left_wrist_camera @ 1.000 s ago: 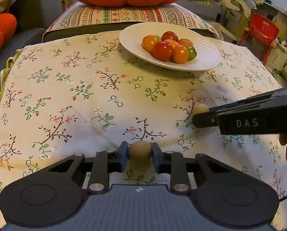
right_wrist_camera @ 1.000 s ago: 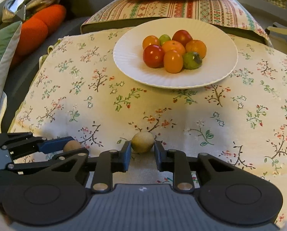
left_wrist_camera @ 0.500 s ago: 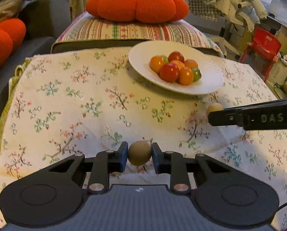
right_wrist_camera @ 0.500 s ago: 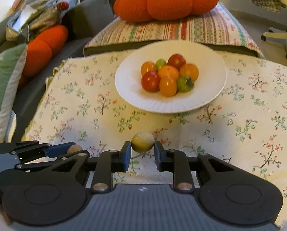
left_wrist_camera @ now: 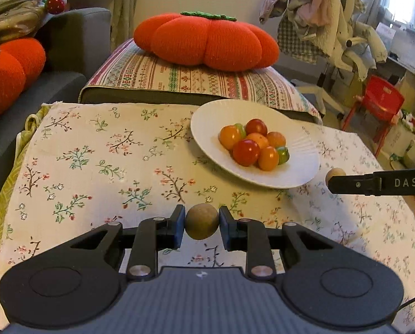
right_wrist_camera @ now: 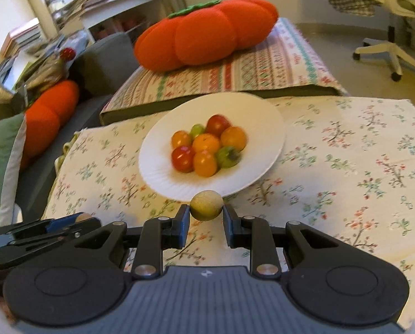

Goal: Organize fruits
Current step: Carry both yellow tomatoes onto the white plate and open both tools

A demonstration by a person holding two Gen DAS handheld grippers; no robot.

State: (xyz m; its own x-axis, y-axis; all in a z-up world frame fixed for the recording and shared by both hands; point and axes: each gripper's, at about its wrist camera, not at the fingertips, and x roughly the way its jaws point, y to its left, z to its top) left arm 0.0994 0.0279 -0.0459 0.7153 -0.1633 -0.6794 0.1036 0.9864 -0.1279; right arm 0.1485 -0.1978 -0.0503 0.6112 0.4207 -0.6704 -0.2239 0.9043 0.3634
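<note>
While each pair of fingers clamps a small round fruit, the left gripper [left_wrist_camera: 202, 224] holds a brown fruit [left_wrist_camera: 202, 221] and the right gripper [right_wrist_camera: 206, 217] a yellowish fruit [right_wrist_camera: 206, 205], the white plate [right_wrist_camera: 157, 167] of tomatoes [right_wrist_camera: 206, 153] just beyond the right fingers.

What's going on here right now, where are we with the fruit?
Each gripper holds one small round tan-brown fruit clear of the floral cloth. The left gripper has its jaws shut on a brownish fruit; the right gripper is shut on a yellowish-tan fruit, just short of the white plate. The plate already holds a cluster of tomatoes. Neither held fruit is on it yet.
</note>
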